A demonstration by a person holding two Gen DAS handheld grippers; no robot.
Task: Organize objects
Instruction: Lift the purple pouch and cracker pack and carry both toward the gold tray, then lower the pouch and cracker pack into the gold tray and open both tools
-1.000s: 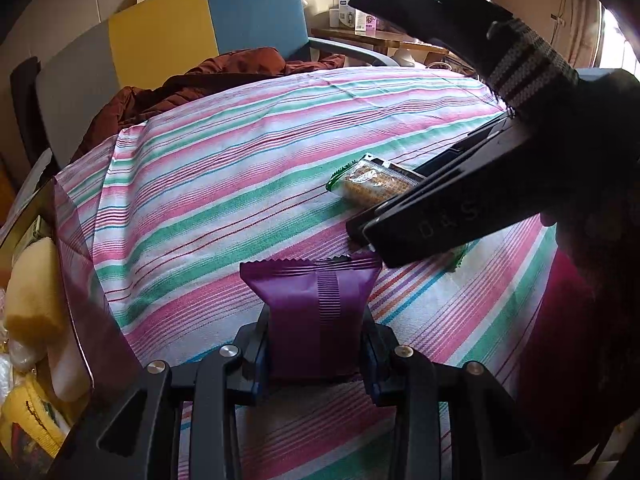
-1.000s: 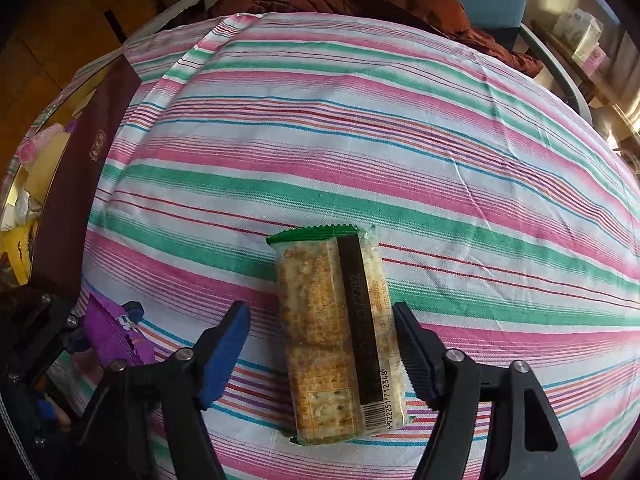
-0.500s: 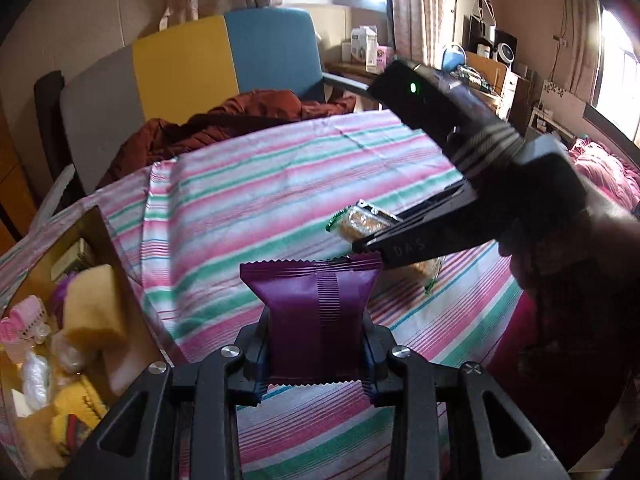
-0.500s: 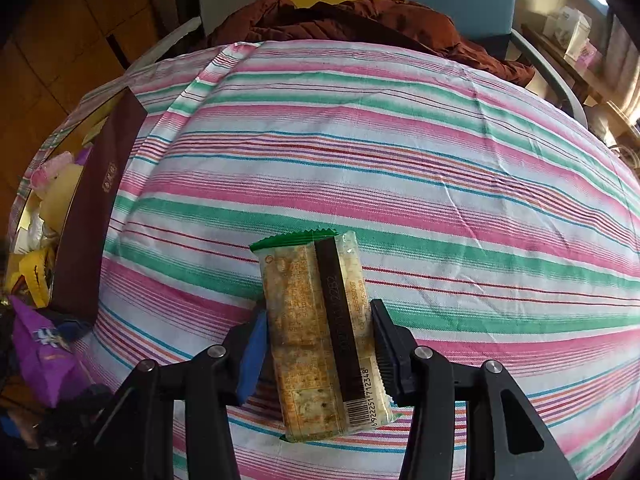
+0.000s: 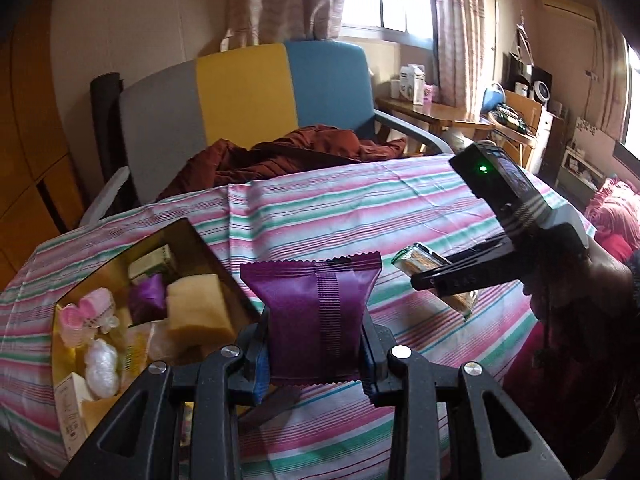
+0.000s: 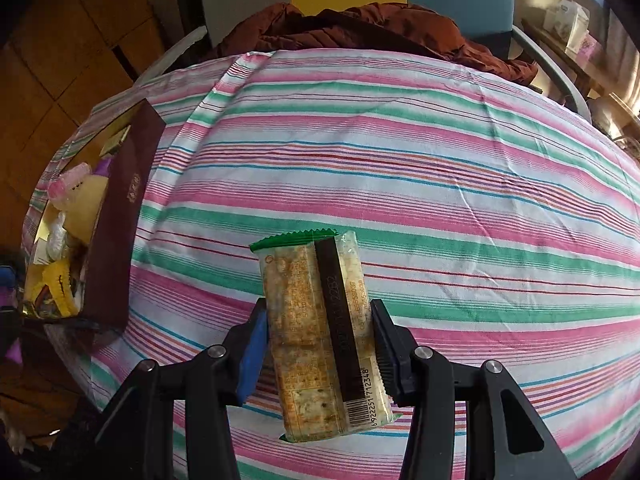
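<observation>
I see a table under a striped pink, green and white tablecloth [image 6: 420, 168]. On it at my left edge sits an open dark-brown box [image 6: 120, 232] filled with small items. A rust-brown jacket [image 6: 360, 28] touches the far edge.

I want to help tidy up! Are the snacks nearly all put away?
Nearly. The box at the table's left edge already holds several items. The left gripper holds a purple packet and the right gripper a cracker pack, both off the striped cloth. No other loose items show; both still need to go in.
</observation>
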